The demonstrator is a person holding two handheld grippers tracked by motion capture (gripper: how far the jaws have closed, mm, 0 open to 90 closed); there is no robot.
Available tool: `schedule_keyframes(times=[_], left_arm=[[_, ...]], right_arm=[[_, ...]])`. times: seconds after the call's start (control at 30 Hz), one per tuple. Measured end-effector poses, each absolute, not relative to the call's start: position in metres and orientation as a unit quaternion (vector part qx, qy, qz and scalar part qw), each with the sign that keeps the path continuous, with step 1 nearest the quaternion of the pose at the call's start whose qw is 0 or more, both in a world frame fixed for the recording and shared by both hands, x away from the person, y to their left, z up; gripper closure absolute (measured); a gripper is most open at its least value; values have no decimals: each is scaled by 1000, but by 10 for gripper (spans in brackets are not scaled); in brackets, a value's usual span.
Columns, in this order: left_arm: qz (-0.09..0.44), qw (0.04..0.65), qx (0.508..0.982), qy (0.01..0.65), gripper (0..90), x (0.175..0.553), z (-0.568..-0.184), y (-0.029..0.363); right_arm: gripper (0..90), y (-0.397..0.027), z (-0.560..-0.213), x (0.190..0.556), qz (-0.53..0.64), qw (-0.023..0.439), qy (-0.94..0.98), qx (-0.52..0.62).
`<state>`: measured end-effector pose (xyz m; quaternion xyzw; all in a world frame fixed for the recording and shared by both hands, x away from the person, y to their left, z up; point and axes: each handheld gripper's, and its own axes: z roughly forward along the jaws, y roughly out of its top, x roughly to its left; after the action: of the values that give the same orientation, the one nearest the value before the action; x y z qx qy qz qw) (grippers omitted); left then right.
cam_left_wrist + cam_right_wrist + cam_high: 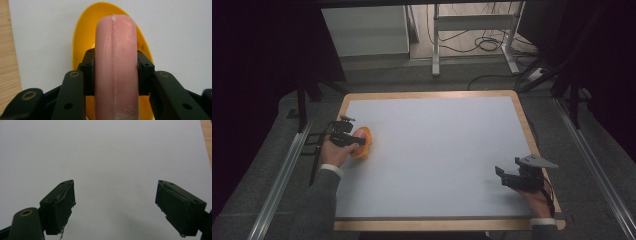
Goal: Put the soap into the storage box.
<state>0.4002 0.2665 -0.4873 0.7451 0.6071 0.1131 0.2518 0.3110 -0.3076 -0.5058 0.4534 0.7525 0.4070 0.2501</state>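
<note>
Sausage gripped over the yellow dish, not yet let go

My left gripper [115, 72] has its jaws clamped on the pink sausage [116, 65], one pad pressing each side, and it holds the sausage above the yellow dish [82, 37], which sits on the white bench [437, 150] near the left edge, about midway between near and far. I cannot tell from these views whether the sausage's underside already touches the dish or hangs just above it. So I judge the pick-up and carry done, with the set-down and release left. My right gripper [115, 207] waits at the near right of the bench, its jaws wide apart and holding nothing, with bare white surface between them.
</note>
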Motion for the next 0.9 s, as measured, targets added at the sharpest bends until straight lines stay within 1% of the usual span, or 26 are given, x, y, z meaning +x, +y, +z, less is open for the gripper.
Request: schedule_keyframes(times=[0.1,0.13,0.2,0.27,0.33,0.43,0.5,0.63,0.67,0.8,0.9], left_arm=[[109,252,745,607,594,400,-489,264],[112,262,743,606,575,400,-487,264],[119,276,734,609,473,398,-482,264],[126,284,731,608,390,395,-476,266],[134,292,732,601,332,392,-471,266],[150,314,738,579,317,383,-461,264],[151,330,738,569,298,379,-457,262],[174,334,746,549,275,370,-448,256],[177,346,741,548,273,367,-446,257],[186,347,734,554,256,361,-441,261],[183,357,731,552,257,356,-440,265]], right_arm=[[158,-308,-506,311,408,250,752,454],[158,-308,-506,311,407,251,752,454],[158,-308,-506,311,407,251,752,454],[158,-308,-505,311,407,251,752,453],[158,-308,-505,310,408,252,752,451],[158,-308,-505,311,407,252,753,451],[158,-307,-505,310,407,253,753,451],[158,-305,-504,310,408,253,754,448],[158,-304,-504,310,408,254,755,447],[158,-304,-504,309,407,254,755,447],[158,-305,-504,310,407,254,755,448]])
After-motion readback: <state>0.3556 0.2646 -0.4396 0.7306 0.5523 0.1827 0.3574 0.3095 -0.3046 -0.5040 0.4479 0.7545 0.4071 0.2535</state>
